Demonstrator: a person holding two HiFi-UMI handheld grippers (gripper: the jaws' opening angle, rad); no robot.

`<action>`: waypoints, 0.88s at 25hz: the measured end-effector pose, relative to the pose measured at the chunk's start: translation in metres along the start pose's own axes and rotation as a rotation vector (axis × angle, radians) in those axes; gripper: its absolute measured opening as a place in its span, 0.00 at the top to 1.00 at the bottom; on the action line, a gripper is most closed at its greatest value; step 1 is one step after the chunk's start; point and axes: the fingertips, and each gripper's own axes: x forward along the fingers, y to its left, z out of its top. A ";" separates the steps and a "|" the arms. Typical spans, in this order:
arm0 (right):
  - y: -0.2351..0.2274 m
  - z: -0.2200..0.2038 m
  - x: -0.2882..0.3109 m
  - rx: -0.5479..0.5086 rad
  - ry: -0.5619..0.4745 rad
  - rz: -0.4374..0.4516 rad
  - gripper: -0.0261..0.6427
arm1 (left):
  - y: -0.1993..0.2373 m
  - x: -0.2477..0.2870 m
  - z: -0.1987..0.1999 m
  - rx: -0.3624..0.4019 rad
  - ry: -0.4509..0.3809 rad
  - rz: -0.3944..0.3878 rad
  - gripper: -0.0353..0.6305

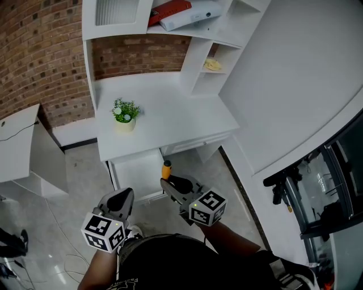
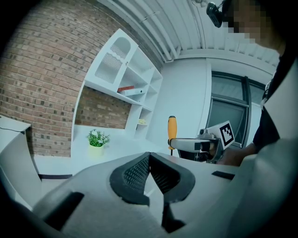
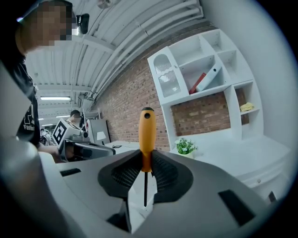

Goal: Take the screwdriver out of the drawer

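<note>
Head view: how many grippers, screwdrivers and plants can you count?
Grippers: 2 (left gripper, right gripper)
Screwdriver: 1
Potted plant: 1
Total: 4

The person is wearing a black shirt [image 1: 170, 257]. The left gripper [image 1: 125, 193] and right gripper [image 1: 165, 182] are showing grey shells, black ribbed pads [image 2: 132, 174] and marker cubes [image 1: 104, 231].

I judge this a home-study mock-up inside a lab hall. Evidence: desk [image 1: 176, 119] and shelves [image 1: 113, 12] at 12 o'clock against a brick wall [image 1: 34, 51], plant [image 1: 125, 111] on it, spare table [image 1: 20, 147] at 9 o'clock, ribbed ceiling [image 3: 121, 32] with a strip light [image 3: 52, 98].
</note>
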 end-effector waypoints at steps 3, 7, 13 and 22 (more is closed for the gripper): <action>0.003 0.001 -0.019 0.001 -0.014 0.007 0.85 | -0.019 -0.001 -0.009 0.010 0.017 0.004 0.92; 0.008 0.003 -0.040 -0.005 -0.027 0.020 0.85 | -0.042 -0.005 -0.015 0.011 0.017 0.012 0.92; 0.019 0.011 -0.067 -0.037 -0.060 0.044 0.85 | -0.064 -0.018 -0.010 0.018 -0.011 0.042 0.92; 0.031 0.011 -0.101 -0.055 -0.086 0.063 0.85 | -0.090 -0.034 -0.011 0.024 -0.034 0.094 0.92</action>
